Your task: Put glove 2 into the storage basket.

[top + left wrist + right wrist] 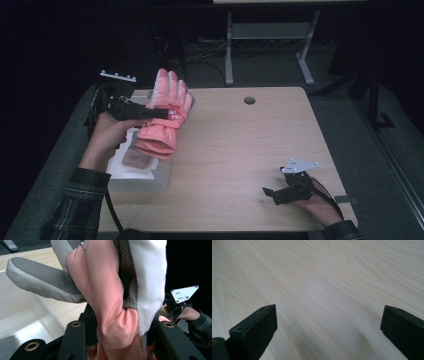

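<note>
A salmon-pink winter glove (167, 115) with white fingertips hangs upright over the table's left side, and my left gripper (159, 114) is shut on its middle. In the left gripper view the glove (110, 302) fills the space between the two black jaws of the left gripper (122, 326), its grey textured palm and thumb turned to the left. My right gripper (272, 189) rests low near the front right of the table. In the right gripper view the right gripper (329, 320) stands open, its jaws wide apart over bare wood (324, 277).
A white open bin (145, 175) sits at the table's left edge under the glove, with a small pinkish object (134, 159) inside. The light wooden table (240, 150) has a cable hole (249, 100) near its far edge. Another desk's legs (229, 50) stand behind.
</note>
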Demonstrator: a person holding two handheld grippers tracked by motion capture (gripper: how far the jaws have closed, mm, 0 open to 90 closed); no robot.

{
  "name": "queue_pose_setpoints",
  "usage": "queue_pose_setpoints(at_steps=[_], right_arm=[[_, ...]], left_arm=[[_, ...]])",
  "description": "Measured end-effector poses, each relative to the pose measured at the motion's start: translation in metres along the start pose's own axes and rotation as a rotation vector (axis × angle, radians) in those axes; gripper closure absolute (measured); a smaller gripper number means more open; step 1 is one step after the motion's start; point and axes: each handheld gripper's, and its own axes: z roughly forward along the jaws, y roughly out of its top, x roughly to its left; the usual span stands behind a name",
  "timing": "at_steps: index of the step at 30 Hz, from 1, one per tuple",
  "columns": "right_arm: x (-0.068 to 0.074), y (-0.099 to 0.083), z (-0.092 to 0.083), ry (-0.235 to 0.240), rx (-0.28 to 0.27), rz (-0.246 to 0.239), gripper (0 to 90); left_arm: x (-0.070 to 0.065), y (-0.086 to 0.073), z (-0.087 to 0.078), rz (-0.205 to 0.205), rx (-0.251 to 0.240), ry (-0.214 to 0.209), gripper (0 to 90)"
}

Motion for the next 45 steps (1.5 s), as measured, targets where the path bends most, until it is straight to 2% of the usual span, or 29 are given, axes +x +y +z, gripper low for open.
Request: queue_pose_setpoints(at_steps=[1,4,5,7,8,11,12,15,19,22,23,26,28,30,37,45], right_arm=[[0.0,-0.001,0.001,0.001,0.004,0.005,0.6],[0.0,-0.001,0.001,0.002,0.009,0.007,0.6],[0.0,-0.001,0.001,-0.001,0.011,0.011,0.6],[-0.001,-0.001,0.001,-0.007,0.011,0.01,0.6],[-0.001,-0.001,0.001,-0.007,0.011,0.01,0.6],[-0.001,0.0,0.0,-0.013,0.0,0.007,0.7],[-0.001,0.0,0.0,-0.013,0.0,0.007,0.7],[-0.002,0.0,0.0,-0.017,-0.001,0.006,0.6],[-0.002,-0.001,0.0,-0.019,0.0,0.002,0.6],[-0.002,-0.001,-0.001,-0.021,-0.004,0.004,0.6],[-0.003,-0.001,-0.001,-0.021,-0.009,0.005,0.6],[-0.004,-0.002,-0.002,-0.022,-0.016,0.002,0.6],[-0.004,-0.001,-0.003,-0.02,-0.021,-0.001,0.6],[-0.004,0.0,-0.004,-0.019,-0.023,-0.008,0.7],[-0.001,0.0,-0.003,-0.02,-0.017,-0.014,0.7],[-0.002,-0.001,-0.004,-0.021,-0.024,-0.006,0.7]], left_arm=[[0.005,-0.002,-0.008,-0.01,-0.012,0.021,58.7],[0.01,-0.004,-0.015,-0.018,-0.019,0.035,58.7],[0.015,-0.006,-0.02,-0.026,-0.026,0.059,58.7],[0.023,-0.01,-0.025,-0.036,-0.026,0.082,58.7],[0.023,-0.01,-0.025,-0.036,-0.026,0.082,58.7],[0.037,-0.017,-0.024,-0.057,-0.002,0.125,58.7],[0.037,-0.017,-0.024,-0.057,-0.002,0.125,58.7],[0.05,-0.025,-0.02,-0.083,0.011,0.169,58.7],[0.063,-0.036,-0.012,-0.113,0.032,0.202,58.7],[0.069,-0.042,-0.006,-0.13,0.042,0.207,58.7],[0.076,-0.048,0.001,-0.148,0.059,0.216,58.7],[0.083,-0.054,0.007,-0.165,0.07,0.222,58.6],[0.094,-0.063,0.019,-0.197,0.08,0.221,58.6],[0.099,-0.07,0.027,-0.201,0.101,0.227,58.5],[0.111,-0.091,0.052,-0.218,0.151,0.202,57.7],[0.119,-0.102,0.067,-0.238,0.181,0.166,53.5]])
